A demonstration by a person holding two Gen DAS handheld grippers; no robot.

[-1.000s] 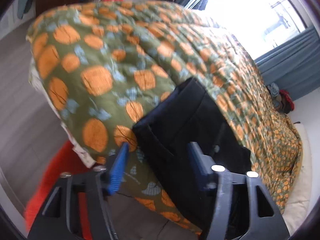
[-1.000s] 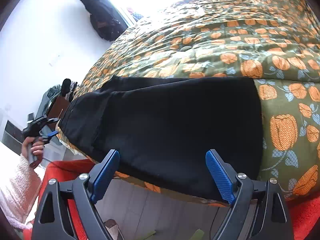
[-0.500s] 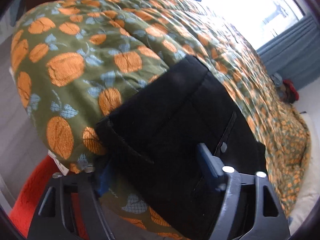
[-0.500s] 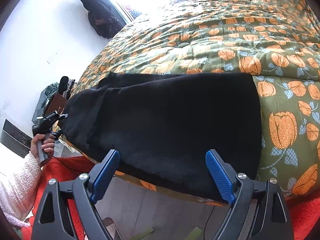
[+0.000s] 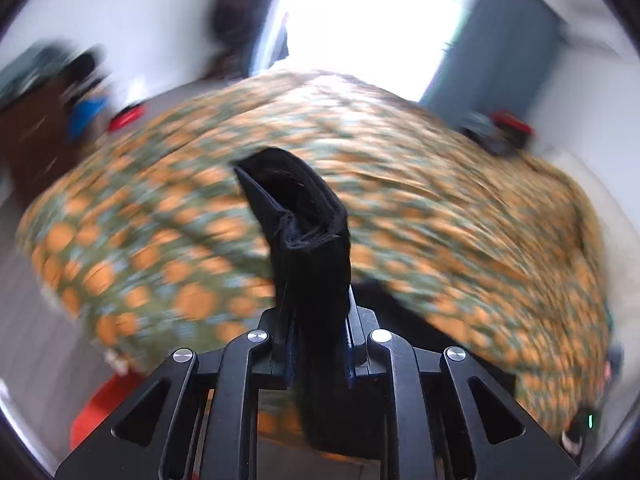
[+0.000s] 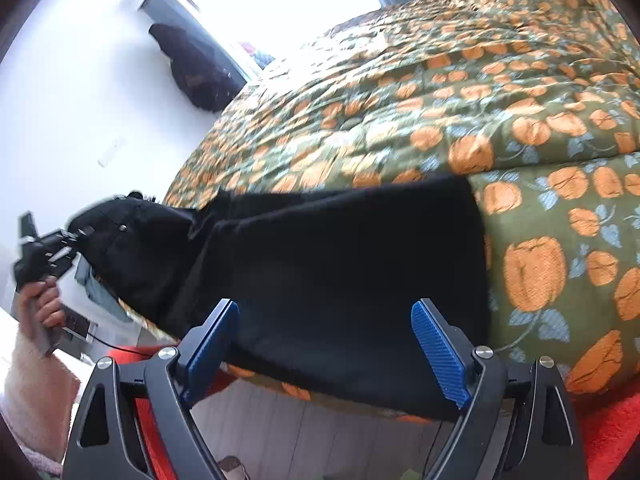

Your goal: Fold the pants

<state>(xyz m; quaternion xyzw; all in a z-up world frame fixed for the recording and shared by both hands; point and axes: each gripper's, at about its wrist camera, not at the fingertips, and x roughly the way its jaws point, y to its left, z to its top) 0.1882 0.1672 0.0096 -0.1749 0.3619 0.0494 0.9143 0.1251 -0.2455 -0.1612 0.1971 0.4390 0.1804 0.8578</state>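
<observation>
My left gripper [image 5: 318, 344] has its jaws clamped on the waist end of the black pants [image 6: 340, 280], and a thick bunch of folded fabric stands up between them, rising above the bed behind. Along the top of that bunch I see a stitched hem or waistband edge, doubled over itself with an open pocket-like gap in the fold. The left view is smeared with blur, so finer detail of the cloth is lost.

My right gripper [image 6: 324, 344] hangs with its jaws wide apart, the blue pads [image 6: 438, 356] on either side of the pants' near edge and holding nothing. From this view the pants lie lengthwise along the near edge of the bed, on the green quilt with orange pumpkins [image 6: 460, 112], folded leg over leg into one long dark band. The right end is a straight, square edge lying flat on the quilt. The left end is lifted off the bed's corner, where my left hand [image 6: 40, 304] grips the tool's handle. A red rug [image 6: 612, 432] shows on the floor below the bed edge.
</observation>
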